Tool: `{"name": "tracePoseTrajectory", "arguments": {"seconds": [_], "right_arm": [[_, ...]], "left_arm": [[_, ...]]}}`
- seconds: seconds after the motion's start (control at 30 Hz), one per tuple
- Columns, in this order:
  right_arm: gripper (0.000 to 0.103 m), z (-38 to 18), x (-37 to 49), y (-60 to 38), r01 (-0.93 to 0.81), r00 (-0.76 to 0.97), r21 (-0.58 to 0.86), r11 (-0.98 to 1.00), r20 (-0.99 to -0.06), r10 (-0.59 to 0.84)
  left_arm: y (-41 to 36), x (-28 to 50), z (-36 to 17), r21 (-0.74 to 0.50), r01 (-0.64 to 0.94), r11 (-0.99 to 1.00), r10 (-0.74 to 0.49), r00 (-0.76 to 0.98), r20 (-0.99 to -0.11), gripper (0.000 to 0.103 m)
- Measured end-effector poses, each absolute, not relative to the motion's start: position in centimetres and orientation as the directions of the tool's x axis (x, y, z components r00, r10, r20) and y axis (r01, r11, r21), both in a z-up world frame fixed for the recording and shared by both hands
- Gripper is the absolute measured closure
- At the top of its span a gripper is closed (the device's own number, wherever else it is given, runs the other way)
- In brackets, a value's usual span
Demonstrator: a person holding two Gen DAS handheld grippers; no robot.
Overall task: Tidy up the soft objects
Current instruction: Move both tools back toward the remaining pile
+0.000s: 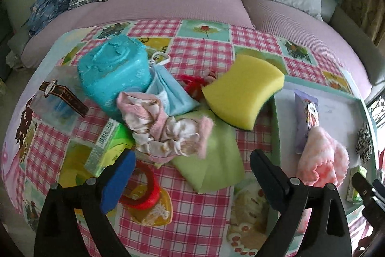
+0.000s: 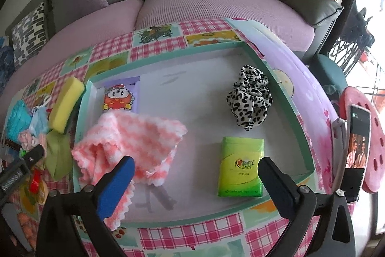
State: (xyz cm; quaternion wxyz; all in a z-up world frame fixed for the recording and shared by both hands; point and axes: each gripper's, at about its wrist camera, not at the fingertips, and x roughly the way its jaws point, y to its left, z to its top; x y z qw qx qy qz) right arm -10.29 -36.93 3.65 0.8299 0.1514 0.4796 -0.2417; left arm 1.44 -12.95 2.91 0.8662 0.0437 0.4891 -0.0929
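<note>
Both claws wide open, empty, left claw (image 1: pixel 190 168) over socks (image 1: pixel 166 129) w/ sponge (image 1: pixel 243 93) beside, right claw (image 2: pixel 196 175) above tray (image 2: pixel 284 98).

Yellow sponge (image 1: pixel 243 90), leopard-print scrunchie (image 2: pixel 250 100) (black-and-white), pink-white cloth (image 2: pixel 134 143).

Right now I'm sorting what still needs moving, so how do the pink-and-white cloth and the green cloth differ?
The pink-and-white cloth lies inside the tray, while the green cloth is outside it on the checked tablecloth. The pink-and-white cloth looks fluffy and bunched; the green cloth looks smooth and folded flat. The green cloth has crumpled socks on it. Neither is gripped.
</note>
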Motion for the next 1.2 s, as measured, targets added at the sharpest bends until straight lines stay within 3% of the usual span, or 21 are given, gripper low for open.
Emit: {"name": "tracePoseTrajectory", "arguments": {"seconds": [0.3,0.7,1.2], "right_arm": [[0.000,4.8,-8.5,-33.2,0.472,0.496,0.071,0.879,-0.845,-0.198],[0.000,4.0,-5.5,-27.1,0.336,0.496,0.033,0.941,-0.856,-0.147],[0.000,3.2,-2.1,-18.9,0.141,0.490,0.077,0.987,-0.872,-0.002]], "left_arm": [[-9.8,2.7,4.8,0.046,0.183,0.982,-0.062,0.542,-0.838,0.007],[-1.4,4.9,5.5,0.090,0.037,0.995,0.055,0.549,-0.834,0.007],[2.2,5.5,4.3,-0.030,0.032,0.999,-0.041,0.486,-0.873,0.007]]}}
